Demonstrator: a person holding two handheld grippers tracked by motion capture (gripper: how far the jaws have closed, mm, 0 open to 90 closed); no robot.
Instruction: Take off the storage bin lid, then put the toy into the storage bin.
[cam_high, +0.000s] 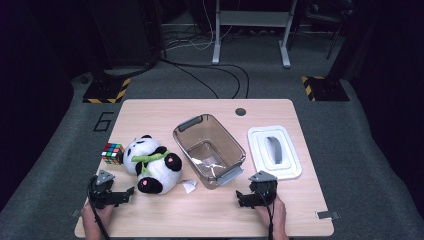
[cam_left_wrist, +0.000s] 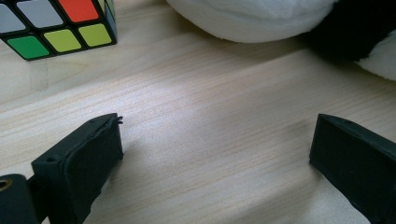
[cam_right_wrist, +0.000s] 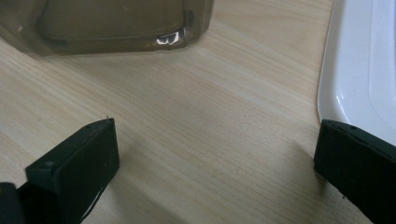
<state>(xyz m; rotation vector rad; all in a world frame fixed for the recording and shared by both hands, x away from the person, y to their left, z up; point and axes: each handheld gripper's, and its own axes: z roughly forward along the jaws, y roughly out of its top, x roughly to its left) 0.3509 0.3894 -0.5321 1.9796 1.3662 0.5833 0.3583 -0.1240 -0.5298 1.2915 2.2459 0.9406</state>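
Note:
A panda plush (cam_high: 150, 162) lies on the wooden table (cam_high: 165, 112), left of a clear brown plastic box (cam_high: 209, 150) that holds nothing. A Rubik's cube (cam_high: 112, 153) sits just left of the plush. A white lid (cam_high: 274, 151) with a grey handle lies right of the box. My left gripper (cam_high: 121, 195) rests near the front left edge, open, its jaws wide apart over bare wood, with the cube (cam_left_wrist: 56, 25) and plush (cam_left_wrist: 261, 21) ahead. My right gripper (cam_high: 246, 199) rests open near the front, between the box (cam_right_wrist: 112, 23) and lid (cam_right_wrist: 359, 60).
A small crumpled white scrap (cam_high: 188, 186) lies on the table in front of the plush and box. A dark round hole (cam_high: 240, 111) marks the table's far edge. Beyond the table are grey carpet, cables and stand bases.

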